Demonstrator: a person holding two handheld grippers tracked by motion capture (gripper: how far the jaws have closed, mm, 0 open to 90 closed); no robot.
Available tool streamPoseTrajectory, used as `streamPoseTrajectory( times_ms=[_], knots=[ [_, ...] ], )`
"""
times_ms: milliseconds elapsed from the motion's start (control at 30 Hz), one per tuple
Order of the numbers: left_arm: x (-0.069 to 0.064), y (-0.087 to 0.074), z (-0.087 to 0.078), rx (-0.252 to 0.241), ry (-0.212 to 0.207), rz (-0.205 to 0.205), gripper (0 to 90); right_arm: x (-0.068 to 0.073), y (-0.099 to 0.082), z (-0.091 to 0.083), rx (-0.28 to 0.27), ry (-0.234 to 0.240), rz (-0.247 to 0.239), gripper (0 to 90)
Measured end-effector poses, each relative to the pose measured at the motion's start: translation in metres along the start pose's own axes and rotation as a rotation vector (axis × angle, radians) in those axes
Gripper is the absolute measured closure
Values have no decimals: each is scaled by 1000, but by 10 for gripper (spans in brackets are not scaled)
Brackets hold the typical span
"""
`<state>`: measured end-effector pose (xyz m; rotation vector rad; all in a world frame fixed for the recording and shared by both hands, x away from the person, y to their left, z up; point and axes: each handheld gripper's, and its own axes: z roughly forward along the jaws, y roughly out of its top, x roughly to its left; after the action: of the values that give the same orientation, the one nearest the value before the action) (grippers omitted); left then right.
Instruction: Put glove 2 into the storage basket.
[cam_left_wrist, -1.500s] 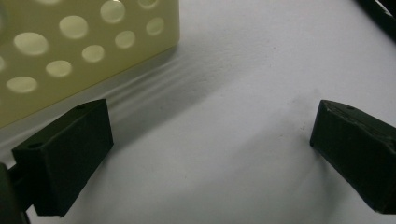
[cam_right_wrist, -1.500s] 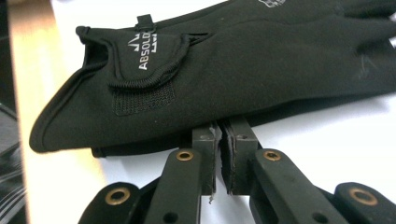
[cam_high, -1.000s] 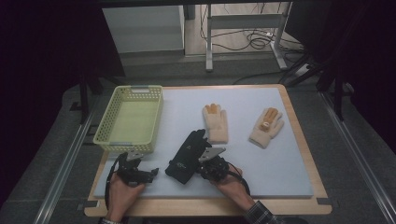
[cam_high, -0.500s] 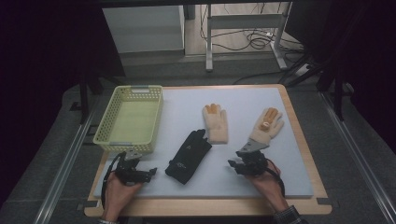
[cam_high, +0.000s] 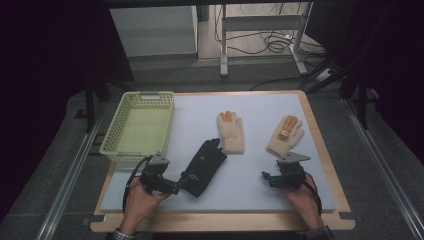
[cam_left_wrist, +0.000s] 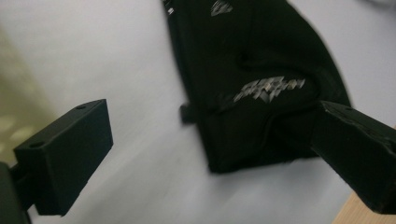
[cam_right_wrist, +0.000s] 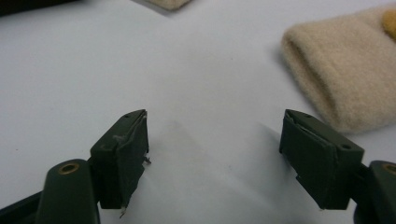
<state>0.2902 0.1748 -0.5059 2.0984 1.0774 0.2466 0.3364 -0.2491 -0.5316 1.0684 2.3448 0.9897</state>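
Note:
A black glove (cam_high: 202, 167) lies flat on the pale mat (cam_high: 250, 105), fingers pointing away from me. My left gripper (cam_high: 175, 186) is at its cuff. In the left gripper view the left gripper (cam_left_wrist: 212, 126) stands open, its jaws just having opened wider, with the black glove's cuff (cam_left_wrist: 261, 107) ahead between them, close to the right jaw. My right gripper (cam_high: 265, 177) points left over bare mat, below the right beige glove (cam_high: 285, 135). In its own view the right gripper (cam_right_wrist: 215, 123) is open, its jaws just having opened with nothing between them, and a beige glove cuff (cam_right_wrist: 336, 79) lies to the right.
A second beige glove (cam_high: 231, 131) lies mid-mat, just right of the black glove's fingers. A yellow-green mesh basket (cam_high: 116, 131) stands at the mat's left side. The wooden table edge (cam_high: 220, 222) runs along the front, and cables and metal frame legs lie on the floor behind.
My right gripper has left the black glove, moved right across the mat and opened. My left gripper has shifted toward the glove's cuff. The black glove stays in place.

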Motion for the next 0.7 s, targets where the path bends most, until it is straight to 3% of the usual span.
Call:
streamPoseTrajectory(
  times_ms=[267, 467, 600, 700],
  knots=[
    [-18, 25, 22, 40, -9, 41, 0, 0, -1, 0, 0, -9, 8, 202],
    [-36, 42, 45, 72, 9, 74, 0, 0, -1, 0, 0, -10, 8, 202],
    [-44, 47, 64, 117, 68, 99, 0, 0, -1, 0, 0, -10, 8, 201],
    [-41, 48, 75, 147, 106, 97, 0, 0, -1, 0, -1, -10, 8, 202]
  ],
)
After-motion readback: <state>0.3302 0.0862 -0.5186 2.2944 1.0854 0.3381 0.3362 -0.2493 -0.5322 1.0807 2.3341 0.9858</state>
